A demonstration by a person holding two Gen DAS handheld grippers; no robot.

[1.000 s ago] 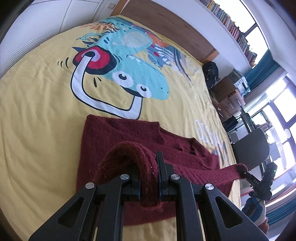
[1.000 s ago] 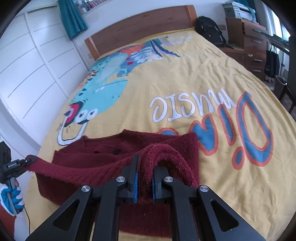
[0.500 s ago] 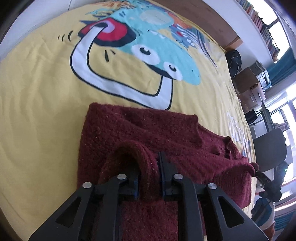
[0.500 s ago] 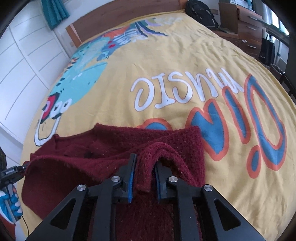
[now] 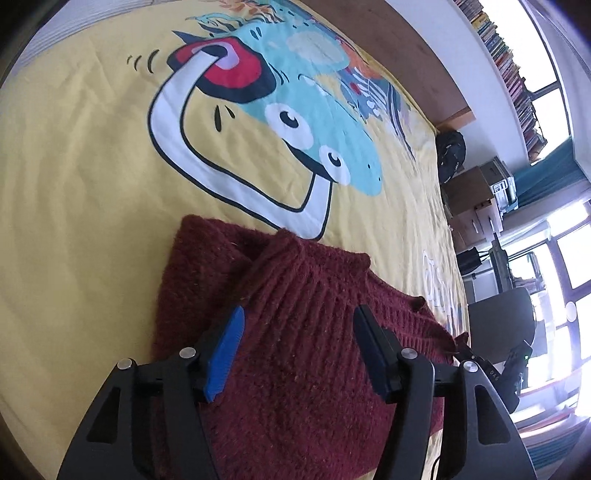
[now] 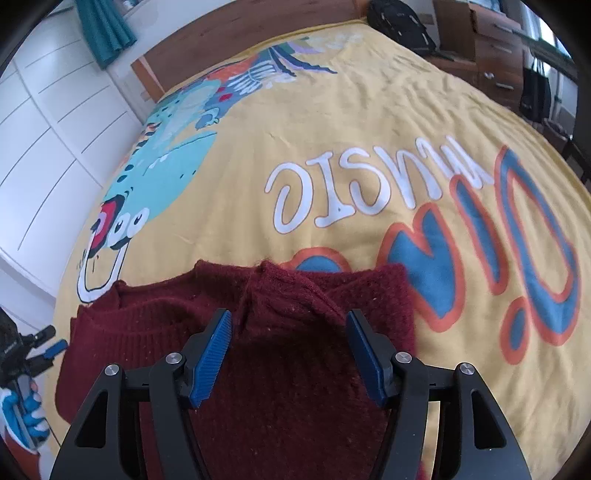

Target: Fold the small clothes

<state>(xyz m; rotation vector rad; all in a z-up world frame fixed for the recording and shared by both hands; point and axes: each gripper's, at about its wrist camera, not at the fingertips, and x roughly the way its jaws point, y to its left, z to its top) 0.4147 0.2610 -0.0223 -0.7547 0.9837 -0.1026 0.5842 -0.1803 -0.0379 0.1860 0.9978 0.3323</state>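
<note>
A dark red knitted sweater (image 5: 295,332) lies folded over on the yellow bedspread (image 5: 81,184). My left gripper (image 5: 299,317) is open just above its left part, the jaws straddling a raised ridge of knit. In the right wrist view the sweater (image 6: 288,354) shows with a small peak of cloth at its far edge. My right gripper (image 6: 288,321) is open over its right part and holds nothing. The left gripper also shows at the left edge of the right wrist view (image 6: 22,354).
The bedspread (image 6: 369,122) carries a cartoon dinosaur print (image 5: 317,122) and large letters (image 6: 376,184). A wooden headboard (image 6: 236,33), white wardrobe doors (image 6: 48,122), a black backpack (image 6: 399,22), a dresser (image 6: 491,48) and a dark chair (image 5: 498,325) surround the bed.
Both grippers have opened and let go of the sweater's edge. The lifted edge now lies folded over on the rest of the sweater, and both grippers have lowered close to it.
</note>
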